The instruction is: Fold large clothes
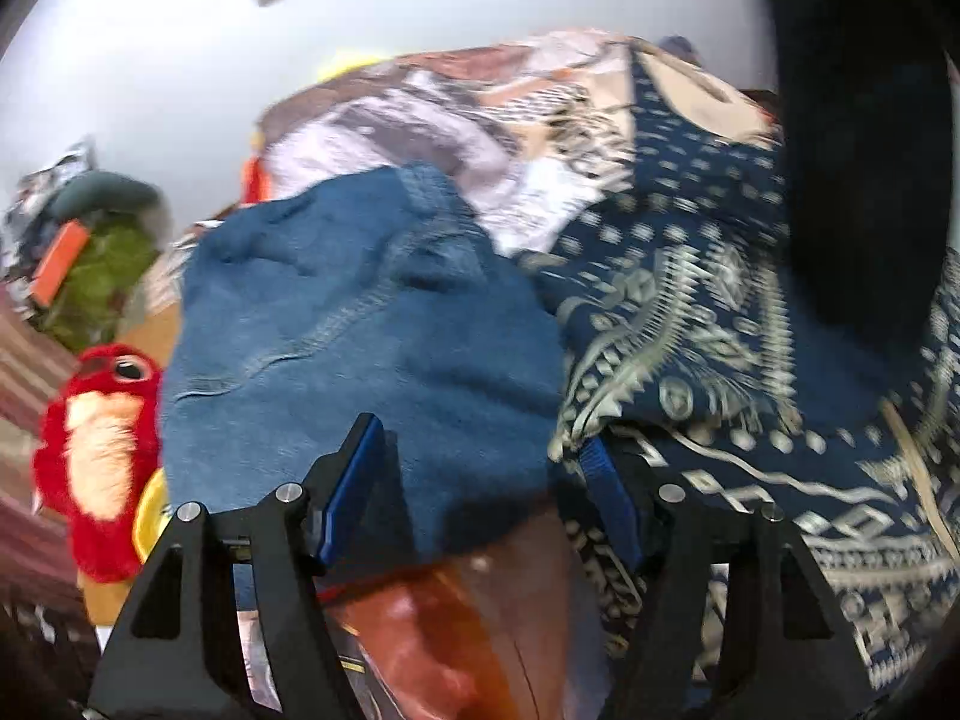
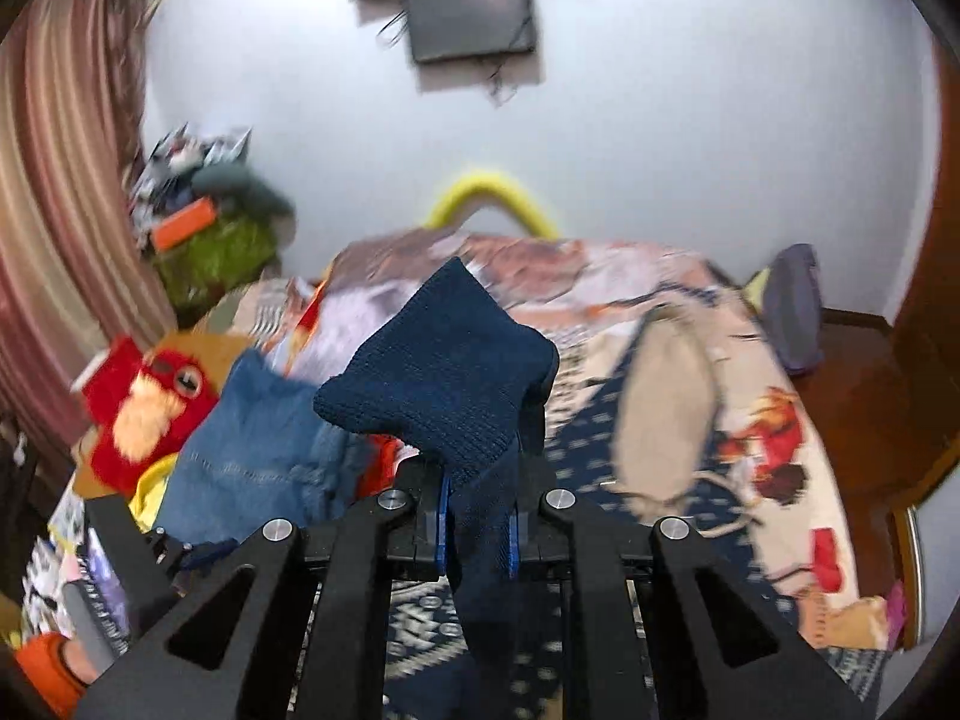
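Observation:
My right gripper [image 2: 477, 531] is shut on a dark navy knitted garment [image 2: 441, 378], which bunches up above the fingers and hangs down between them, over the bed. The same dark garment fills the upper right of the left wrist view [image 1: 864, 138]. My left gripper [image 1: 480, 468] is open and empty, its blue pads apart above a folded pair of blue jeans [image 1: 360, 324] that lies on the bed. The jeans also show in the right wrist view [image 2: 258, 444], to the left of the knit.
A navy patterned cloth [image 1: 720, 348] and a printed bedsheet [image 2: 768, 420] cover the bed. A red plush toy [image 1: 96, 462] sits at the bed's left edge. A beige garment [image 2: 666, 402] lies right of centre. A curtain [image 2: 54, 228] hangs left; clutter [image 2: 210, 222] piles in the corner.

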The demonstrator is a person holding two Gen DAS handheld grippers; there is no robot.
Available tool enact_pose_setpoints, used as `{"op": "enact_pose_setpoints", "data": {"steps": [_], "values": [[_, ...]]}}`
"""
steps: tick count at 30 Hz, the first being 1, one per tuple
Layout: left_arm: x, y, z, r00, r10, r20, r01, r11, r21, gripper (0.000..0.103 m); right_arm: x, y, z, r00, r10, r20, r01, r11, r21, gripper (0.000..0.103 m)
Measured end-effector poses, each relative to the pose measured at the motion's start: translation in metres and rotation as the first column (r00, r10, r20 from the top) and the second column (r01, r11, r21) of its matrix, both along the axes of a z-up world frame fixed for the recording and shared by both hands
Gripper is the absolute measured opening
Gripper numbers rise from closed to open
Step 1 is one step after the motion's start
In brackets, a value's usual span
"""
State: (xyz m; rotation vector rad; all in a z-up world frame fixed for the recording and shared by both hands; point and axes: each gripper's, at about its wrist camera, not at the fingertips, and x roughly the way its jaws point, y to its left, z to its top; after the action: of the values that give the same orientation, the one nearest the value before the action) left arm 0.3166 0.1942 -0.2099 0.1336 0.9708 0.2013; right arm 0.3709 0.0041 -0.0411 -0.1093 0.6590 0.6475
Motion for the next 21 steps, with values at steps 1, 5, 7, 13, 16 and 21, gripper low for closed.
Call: {"op": "enact_pose_setpoints", "data": {"steps": [1,5,7,13,16,21], "values": [[0.0,0.003,0.001,1.0,0.018,0.01,-0.017,1.0,-0.009,0.068,0.001,-0.017,0.007,1.0,-0.026,0.007,0.026,0.999,0.019,0.012],[-0.007,0.017,0.011,0.991,0.115,0.061,-0.111,0.991,-0.072,0.068,-0.001,-0.068,0.017,0.994,-0.109,0.027,0.107,0.992,0.066,0.012],[-0.011,0.023,0.017,0.983,0.158,0.089,-0.15,0.985,-0.089,0.068,-0.002,-0.092,0.016,0.99,-0.141,0.022,0.139,0.987,0.086,0.012],[-0.017,0.027,0.007,0.973,0.217,0.078,-0.209,0.974,-0.089,0.068,0.001,-0.14,-0.023,0.972,-0.222,-0.077,0.228,0.971,0.079,0.012],[-0.02,0.029,0.0,0.97,0.233,0.064,-0.226,0.969,-0.1,0.068,0.006,-0.157,-0.062,0.953,-0.244,-0.181,0.256,0.966,0.043,0.012],[-0.02,0.024,-0.007,0.971,0.234,0.052,-0.23,0.97,-0.071,0.071,-0.001,-0.171,-0.131,0.907,-0.265,-0.327,0.268,0.963,-0.035,0.012]]}}
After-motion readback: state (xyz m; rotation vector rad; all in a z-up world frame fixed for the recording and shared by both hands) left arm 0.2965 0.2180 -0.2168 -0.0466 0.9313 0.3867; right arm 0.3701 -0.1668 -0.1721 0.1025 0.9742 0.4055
